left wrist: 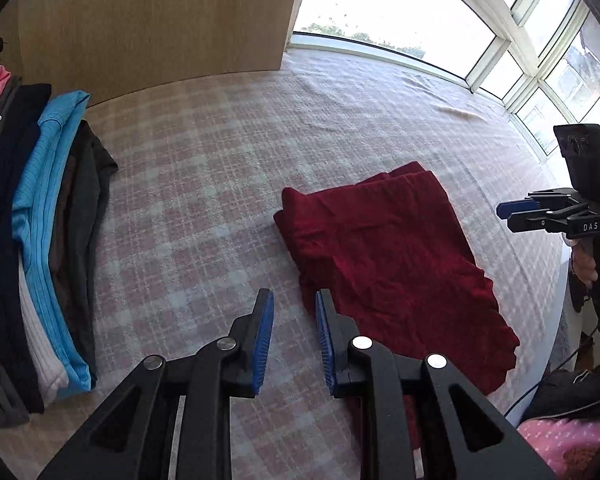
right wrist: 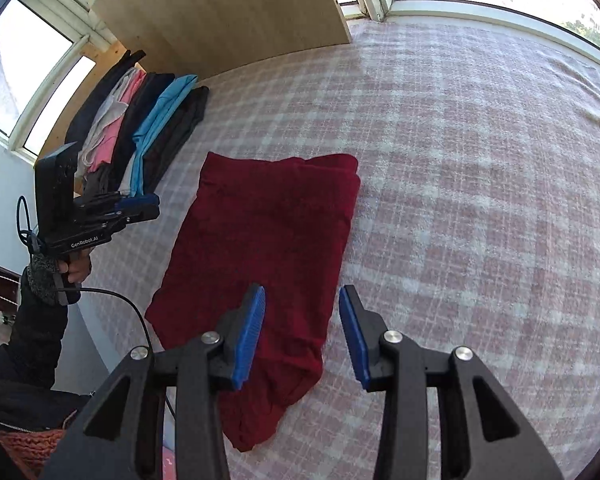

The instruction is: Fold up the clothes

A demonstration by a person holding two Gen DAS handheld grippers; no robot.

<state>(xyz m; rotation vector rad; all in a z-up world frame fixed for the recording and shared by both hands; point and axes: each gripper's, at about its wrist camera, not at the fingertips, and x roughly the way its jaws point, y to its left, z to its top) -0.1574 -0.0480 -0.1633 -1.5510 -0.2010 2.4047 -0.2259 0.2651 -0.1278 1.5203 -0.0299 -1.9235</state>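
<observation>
Window bay, daylight; glazing behind and to both sides of a bed covered by a pink-and-white checked blanket. A wood board stands upright at the far edge of the blanket.

Red garment: folded to a rough rectangle, flat on the blanket, near the person's edge of the bed. Far end squared; near end narrower and rumpled. In the left wrist view it lies to the right of centre.

Stack of folded clothes: on the left side of the bed, beside the board, well apart from the red garment. Layers visible include dark, pink, white, blue and black.

Left tongs: jaws parted by a moderate gap, nothing between the blue pads. Held above the blanket just left of the garment's near edge; the right finger overlaps the cloth in view, but contact cannot be told. In the right wrist view the same tongs appear side-on at the left, gripped by a hand in a dark sleeve.

Right tongs: jaws wide apart, empty. Left pad over the garment's near end, right pad over bare blanket. In the left wrist view they show at the far right, off the bed edge.
</observation>
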